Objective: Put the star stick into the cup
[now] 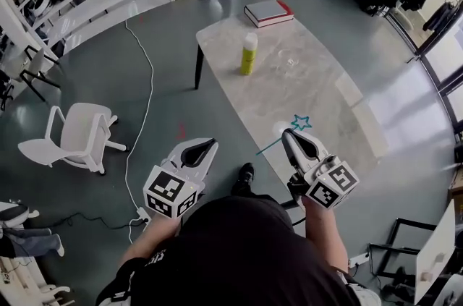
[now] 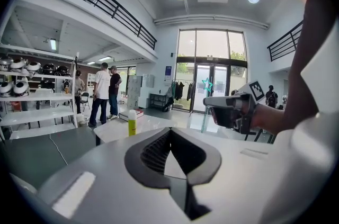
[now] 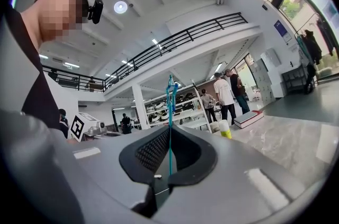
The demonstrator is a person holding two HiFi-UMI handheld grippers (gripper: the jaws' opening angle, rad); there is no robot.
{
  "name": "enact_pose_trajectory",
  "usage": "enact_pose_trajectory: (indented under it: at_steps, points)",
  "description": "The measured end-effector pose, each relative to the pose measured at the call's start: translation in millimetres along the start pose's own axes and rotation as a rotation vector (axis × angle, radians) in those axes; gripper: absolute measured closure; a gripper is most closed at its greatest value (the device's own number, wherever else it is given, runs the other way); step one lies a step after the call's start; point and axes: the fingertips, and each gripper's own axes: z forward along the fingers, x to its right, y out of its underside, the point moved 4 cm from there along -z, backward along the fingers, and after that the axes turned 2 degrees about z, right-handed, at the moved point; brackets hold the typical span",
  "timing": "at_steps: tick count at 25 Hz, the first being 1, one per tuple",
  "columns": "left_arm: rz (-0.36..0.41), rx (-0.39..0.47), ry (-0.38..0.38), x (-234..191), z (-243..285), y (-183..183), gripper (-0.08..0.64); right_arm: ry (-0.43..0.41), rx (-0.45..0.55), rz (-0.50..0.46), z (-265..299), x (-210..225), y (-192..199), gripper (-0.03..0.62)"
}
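"Star stick (image 3: 171,91): where have you got it?"

"In my right gripper (image 1: 290,135). The fingers (image 3: 150,150) are closed right down on the thin shaft, not far from the teal star. The shaft runs crosswise through them, with the star on one side, over the near end of the tabletop (image 1: 325,87). The long plain end pokes out the other way, towards my left gripper (image 1: 211,145)."

"And that one?"

"Closed as well, with nothing between its fingers. It hangs beside the right one, over the floor."

"So which step is this?"

"I'd call it the carry. The stick is in hand and not yet in the cup (image 1: 291,64). I take the cup to be the small clear thing near the yellow bottle (image 1: 249,53), well apart from me. It is too small to be sure."

"What does the next move call for?"

"I'd reach further along the tabletop and turn my wrist so the plain end points down. Then I'd line that end over the rim so the stick drops in, not across. Only then should the fingers part."
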Motion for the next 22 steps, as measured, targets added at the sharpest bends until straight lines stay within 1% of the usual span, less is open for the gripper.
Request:
enact_pose_trajectory:
  at_steps: [5,9,12,15,18,20,22]
  points:
    - [0.037,0.005,0.011,-15,44,-26,0.558,0.007,0.013,0.004,19,44,-19,0.571]
    - [0.056,-0.008,0.016,-38,81,-52,0.557,0.007,0.027,0.017,47,79,-40,0.571]
    - [0.054,-0.034,0.027,-44,99,-53,0.558,0.009,0.036,0.029,51,90,-38,0.571]
    - [0.055,-0.059,0.054,-48,122,-54,0.558,0.031,0.044,0.057,49,106,-30,0.571]
    - [0.092,-0.065,0.087,-51,148,-61,0.558,0.053,0.058,0.076,49,121,-24,0.571]
    - [0.122,-0.058,0.119,-46,170,-69,0.558,0.078,0.056,0.078,47,136,-24,0.571]
    - [0.134,-0.066,0.153,-37,192,-77,0.558,0.11,0.055,0.097,42,153,-27,0.571]
